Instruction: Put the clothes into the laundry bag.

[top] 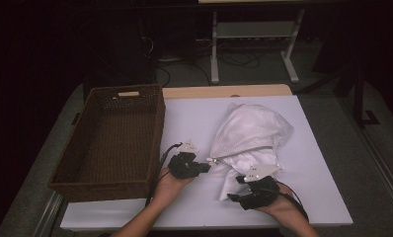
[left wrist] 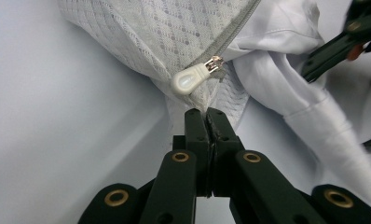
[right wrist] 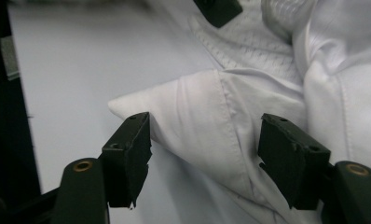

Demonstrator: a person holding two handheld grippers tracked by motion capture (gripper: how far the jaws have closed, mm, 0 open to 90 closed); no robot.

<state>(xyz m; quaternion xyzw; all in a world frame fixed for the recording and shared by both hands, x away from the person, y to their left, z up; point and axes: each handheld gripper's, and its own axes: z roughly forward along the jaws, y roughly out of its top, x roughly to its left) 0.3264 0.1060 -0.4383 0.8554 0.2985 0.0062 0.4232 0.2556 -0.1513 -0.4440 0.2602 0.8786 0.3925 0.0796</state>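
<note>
Okay, my left tool (left wrist: 207,114) is clamped on the mesh laundry bag (top: 251,131) mid-surface, right of the basket (top: 113,143); my right tool (right wrist: 204,140) is apart around the white garment (right wrist: 211,116).

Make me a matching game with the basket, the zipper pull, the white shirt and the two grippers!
Things:
1. basket
2. zipper pull
3. left gripper
4. right gripper

States:
A. open, white shirt corner between its jaws
B. brown, woven, nothing inside
C. shut on the mesh bag's edge
D. cream, rounded, hanging at the zipper's end

Pairs: 1-B, 2-D, 3-C, 4-A
</note>
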